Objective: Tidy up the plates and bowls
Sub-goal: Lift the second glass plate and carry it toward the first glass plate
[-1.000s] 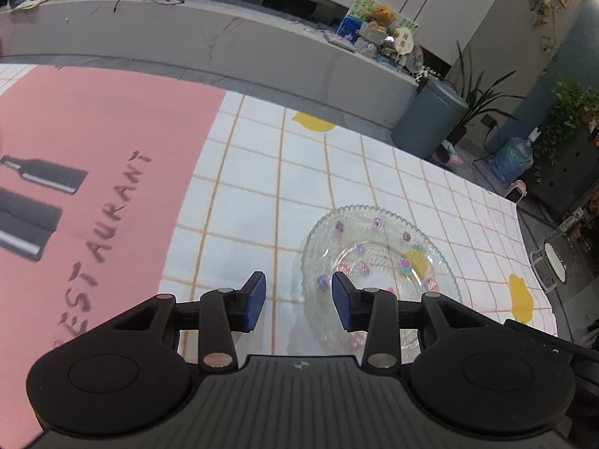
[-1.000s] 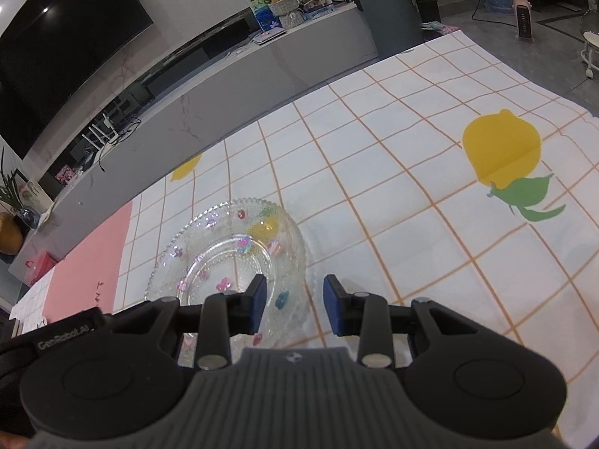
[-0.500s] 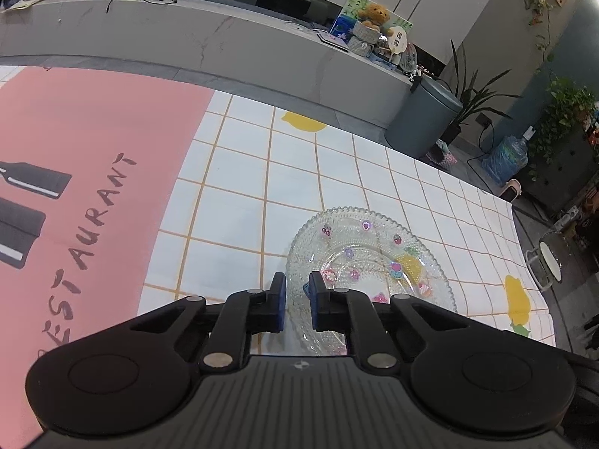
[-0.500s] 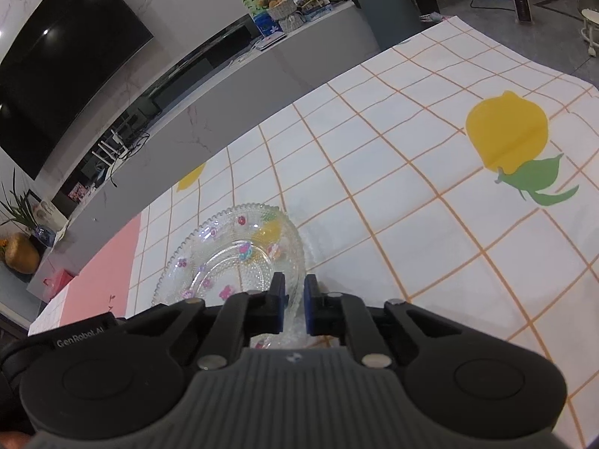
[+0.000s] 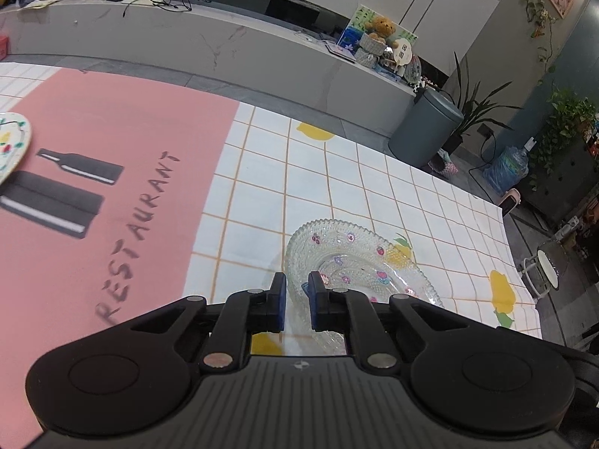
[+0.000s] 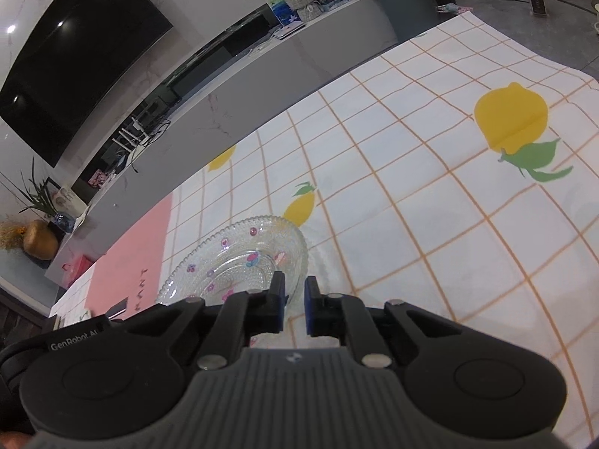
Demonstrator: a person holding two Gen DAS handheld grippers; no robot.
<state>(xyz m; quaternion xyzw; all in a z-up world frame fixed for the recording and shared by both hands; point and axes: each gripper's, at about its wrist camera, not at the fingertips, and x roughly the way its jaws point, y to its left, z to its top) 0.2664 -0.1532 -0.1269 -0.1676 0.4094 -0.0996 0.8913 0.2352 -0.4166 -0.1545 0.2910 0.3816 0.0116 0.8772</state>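
Both grippers grasp one glass plate (image 5: 359, 262) by opposite rims: the left gripper (image 5: 297, 301) clenched on its near-left edge, the right gripper (image 6: 294, 305) on its near-right edge (blue pads pinching glass). The plate tilts above the surface (image 6: 411, 224), over the checked cloth beside the pink mat (image 5: 93, 187). Another plate (image 5: 11, 142) sits at the mat's left edge.

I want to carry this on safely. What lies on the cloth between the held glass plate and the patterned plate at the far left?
Nothing visible: only flat pink cloth separates the glass plate, gripped by both grippers, from the patterned plate.
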